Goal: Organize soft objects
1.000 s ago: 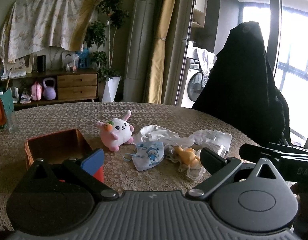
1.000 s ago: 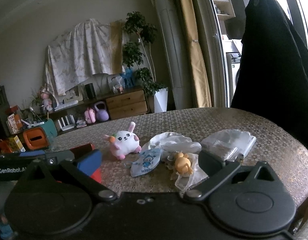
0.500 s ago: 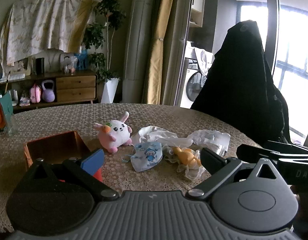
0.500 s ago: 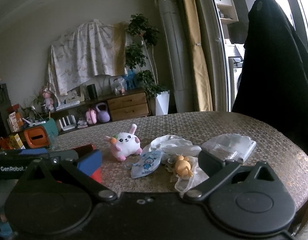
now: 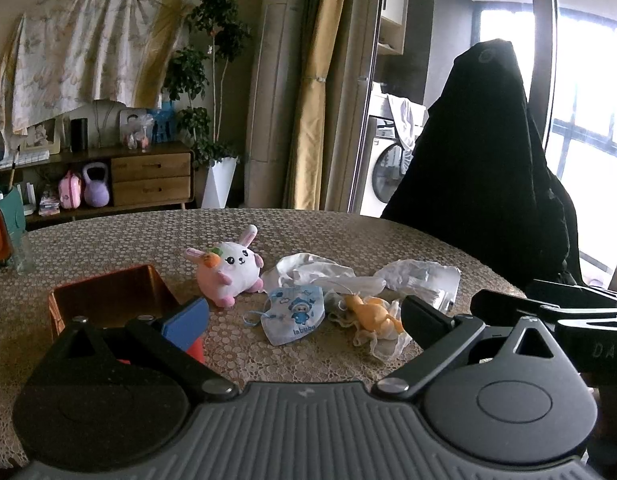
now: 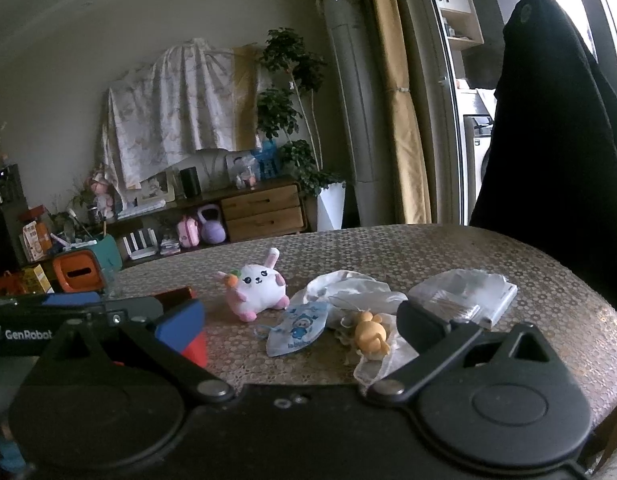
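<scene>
A pink-and-white plush bunny (image 5: 229, 268) (image 6: 257, 286) sits on the lace-covered table. To its right lie a blue printed face mask (image 5: 294, 314) (image 6: 298, 328), a small yellow toy in a mesh pouch (image 5: 372, 312) (image 6: 370, 334), a crumpled white cloth (image 5: 308, 266) (image 6: 348, 286) and a clear plastic packet (image 5: 422, 278) (image 6: 462, 296). A copper-brown box (image 5: 102, 300) stands open at the left. My left gripper (image 5: 304, 320) and right gripper (image 6: 300, 326) are both open and empty, held short of the objects.
The right gripper's body shows at the right edge of the left wrist view (image 5: 548, 308); the left gripper's body shows at the left of the right wrist view (image 6: 68, 312). A black-draped chair (image 5: 484, 176) stands behind the table on the right. An orange-and-teal box (image 6: 82, 266) sits far left.
Both cameras have tilted or drifted slightly, so the table objects sit a little lower in the right view. No object has moved and both grippers stay open.
</scene>
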`<state>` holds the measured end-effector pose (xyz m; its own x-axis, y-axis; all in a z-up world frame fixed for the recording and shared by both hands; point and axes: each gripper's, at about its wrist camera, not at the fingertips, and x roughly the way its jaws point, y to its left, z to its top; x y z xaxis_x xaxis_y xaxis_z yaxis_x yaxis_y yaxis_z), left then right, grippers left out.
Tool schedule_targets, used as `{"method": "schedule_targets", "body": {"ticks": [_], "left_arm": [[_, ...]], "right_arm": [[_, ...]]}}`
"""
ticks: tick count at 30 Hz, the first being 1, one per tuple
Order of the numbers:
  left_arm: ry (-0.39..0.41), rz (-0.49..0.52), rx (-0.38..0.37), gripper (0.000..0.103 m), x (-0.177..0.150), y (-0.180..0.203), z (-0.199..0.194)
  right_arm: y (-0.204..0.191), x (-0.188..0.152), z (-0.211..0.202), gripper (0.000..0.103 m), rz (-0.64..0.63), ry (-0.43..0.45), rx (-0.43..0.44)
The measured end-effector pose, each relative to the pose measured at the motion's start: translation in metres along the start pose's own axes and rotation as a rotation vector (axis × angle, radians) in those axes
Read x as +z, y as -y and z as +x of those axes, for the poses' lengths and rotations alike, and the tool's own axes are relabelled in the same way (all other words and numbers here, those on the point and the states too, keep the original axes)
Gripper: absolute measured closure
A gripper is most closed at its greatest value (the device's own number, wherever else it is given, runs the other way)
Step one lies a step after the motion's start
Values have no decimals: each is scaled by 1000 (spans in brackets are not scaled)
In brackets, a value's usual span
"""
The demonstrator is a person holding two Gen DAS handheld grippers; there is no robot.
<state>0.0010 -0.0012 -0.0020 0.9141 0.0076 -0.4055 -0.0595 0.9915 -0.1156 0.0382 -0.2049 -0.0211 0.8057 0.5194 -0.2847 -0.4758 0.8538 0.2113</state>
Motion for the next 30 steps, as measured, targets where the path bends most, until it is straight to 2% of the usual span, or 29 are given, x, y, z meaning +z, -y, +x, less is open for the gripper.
{"method": "schedule_targets", "body": {"ticks": [13,20,30], "left_arm": [[1,5,-4,0,1,1,1],[-2,15,-3,0,2,1,7],[-47,66,-9,0,7,-2,58]], "right_arm": [[2,1,1,0,-2,-3,4],[9,6,9,0,0,-23,37],[31,9,42,0,-19,-84,34]]}}
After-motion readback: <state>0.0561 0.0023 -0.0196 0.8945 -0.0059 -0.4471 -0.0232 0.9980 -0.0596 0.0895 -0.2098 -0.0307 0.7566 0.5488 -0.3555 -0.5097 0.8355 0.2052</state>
